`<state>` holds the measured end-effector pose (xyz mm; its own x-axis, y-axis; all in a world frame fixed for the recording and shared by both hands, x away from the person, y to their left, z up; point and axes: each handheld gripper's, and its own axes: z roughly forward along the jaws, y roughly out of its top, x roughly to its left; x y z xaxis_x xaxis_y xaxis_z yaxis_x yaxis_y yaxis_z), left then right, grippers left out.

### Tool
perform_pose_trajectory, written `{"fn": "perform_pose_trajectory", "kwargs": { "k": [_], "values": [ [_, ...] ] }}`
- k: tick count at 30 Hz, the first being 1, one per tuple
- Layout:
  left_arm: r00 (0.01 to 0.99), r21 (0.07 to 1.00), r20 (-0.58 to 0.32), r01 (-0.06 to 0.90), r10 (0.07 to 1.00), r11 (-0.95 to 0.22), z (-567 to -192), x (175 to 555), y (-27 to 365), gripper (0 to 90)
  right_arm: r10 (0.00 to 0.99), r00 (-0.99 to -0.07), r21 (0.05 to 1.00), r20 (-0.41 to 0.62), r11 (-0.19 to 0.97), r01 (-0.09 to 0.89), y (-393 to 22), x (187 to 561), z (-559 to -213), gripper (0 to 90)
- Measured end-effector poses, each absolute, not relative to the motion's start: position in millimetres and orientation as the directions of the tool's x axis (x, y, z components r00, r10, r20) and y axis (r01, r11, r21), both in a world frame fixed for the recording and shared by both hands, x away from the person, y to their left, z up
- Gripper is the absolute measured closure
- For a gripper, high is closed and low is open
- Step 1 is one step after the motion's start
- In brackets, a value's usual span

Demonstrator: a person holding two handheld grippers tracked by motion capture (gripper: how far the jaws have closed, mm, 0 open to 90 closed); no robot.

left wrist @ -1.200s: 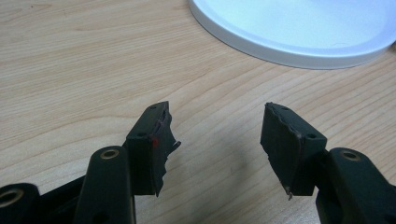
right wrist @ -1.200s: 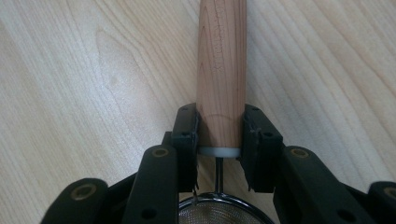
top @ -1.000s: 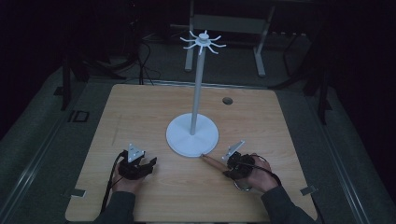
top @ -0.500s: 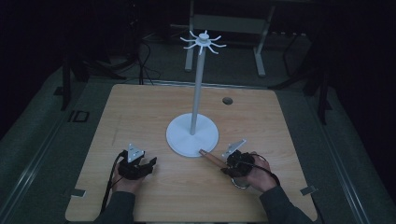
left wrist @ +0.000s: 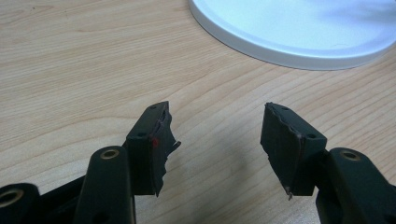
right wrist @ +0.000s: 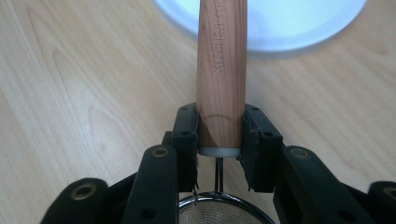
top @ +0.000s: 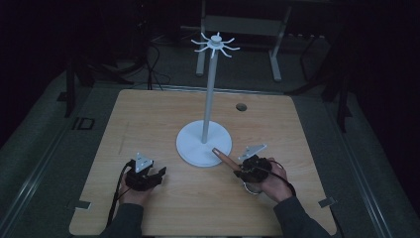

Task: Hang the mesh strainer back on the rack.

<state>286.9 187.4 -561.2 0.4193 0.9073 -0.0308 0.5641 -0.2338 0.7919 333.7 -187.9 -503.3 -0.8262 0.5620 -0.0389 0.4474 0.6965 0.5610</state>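
1. In the high view, the right tool (top: 236, 167), lower right of centre, has edged slightly toward the upper left, closer to the white stand base (top: 204, 144).
2. The wooden handle (top: 225, 157) of the strainer clamped between its jaws has moved with it; its tip now reaches over the rim of the base.
3. The right hand (top: 270, 179) behind it has followed by the same small amount.

A dim, dark room surrounds the pale wooden worktop (top: 148, 114), with grey floor (top: 44, 144) on both sides and a metal-legged table frame (top: 237, 25) far behind.
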Motion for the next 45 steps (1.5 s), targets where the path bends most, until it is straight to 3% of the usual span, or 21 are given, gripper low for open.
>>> {"fn": "perform_pose_trajectory", "kwargs": {
  "k": [22, 45],
  "values": [
    [0.421, 0.791, -0.033, 0.565, 0.906, -0.233, -561.4, 287.0, 187.2, 43.1, 0.665, -0.747, 0.714, -0.025, 0.535, 0.452, -194.7, 344.3, -484.1, 69.5],
    [0.42, 0.791, -0.035, 0.566, 0.907, -0.232, -561.4, 287.3, 187.0, 43.1, 0.69, -0.723, 0.792, -0.018, 0.451, 0.411, -194.1, 347.3, -468.0, 69.6]
  ]
}}
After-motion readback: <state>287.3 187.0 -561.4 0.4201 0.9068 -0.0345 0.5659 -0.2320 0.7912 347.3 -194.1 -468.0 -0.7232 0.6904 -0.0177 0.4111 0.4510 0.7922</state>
